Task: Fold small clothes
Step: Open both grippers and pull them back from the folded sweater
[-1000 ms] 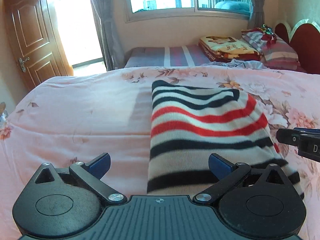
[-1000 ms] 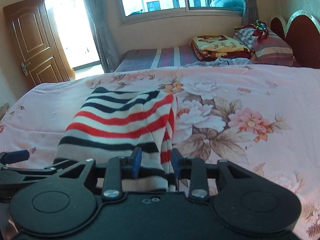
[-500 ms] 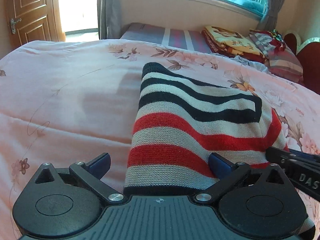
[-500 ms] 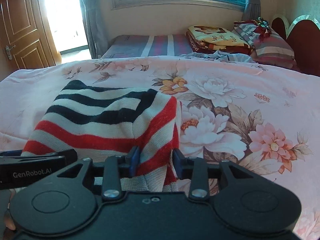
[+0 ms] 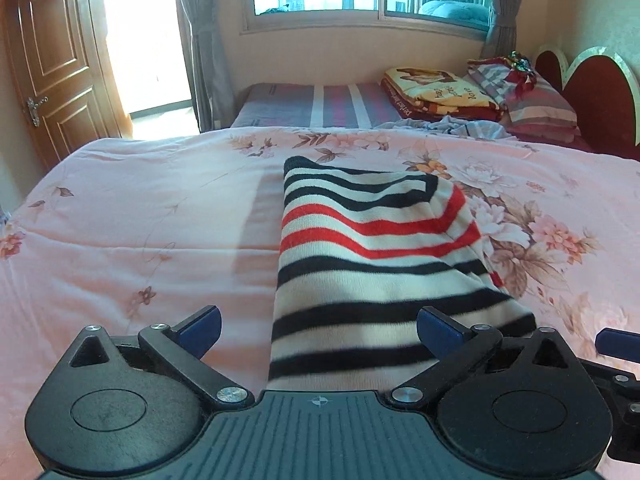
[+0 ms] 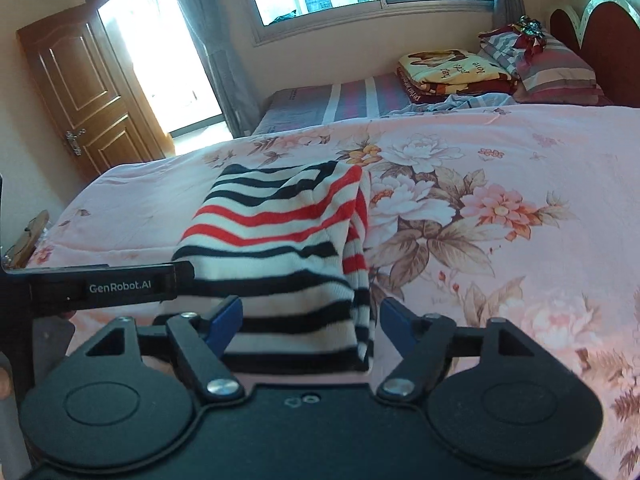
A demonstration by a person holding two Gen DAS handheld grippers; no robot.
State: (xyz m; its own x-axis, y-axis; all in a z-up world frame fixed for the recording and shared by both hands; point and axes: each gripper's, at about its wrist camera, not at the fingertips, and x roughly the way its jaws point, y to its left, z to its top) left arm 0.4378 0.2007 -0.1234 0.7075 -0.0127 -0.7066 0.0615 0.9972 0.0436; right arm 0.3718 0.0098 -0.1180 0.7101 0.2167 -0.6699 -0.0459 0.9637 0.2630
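Observation:
A striped knit garment, black, white and red, lies folded lengthwise on the pink floral bedspread. It also shows in the right wrist view. My left gripper is open, its fingers spread on either side of the garment's near end. My right gripper is open, its blue pads apart around the near end of the garment. The left gripper's body shows at the left of the right wrist view.
The bedspread covers the whole bed. A second bed with folded blankets and pillows stands behind, under the window. A wooden door is at the left and a red headboard at the right.
My right gripper has opened and let go of the garment's edge. Both grippers have pulled back toward the near end. The garment lies flat.

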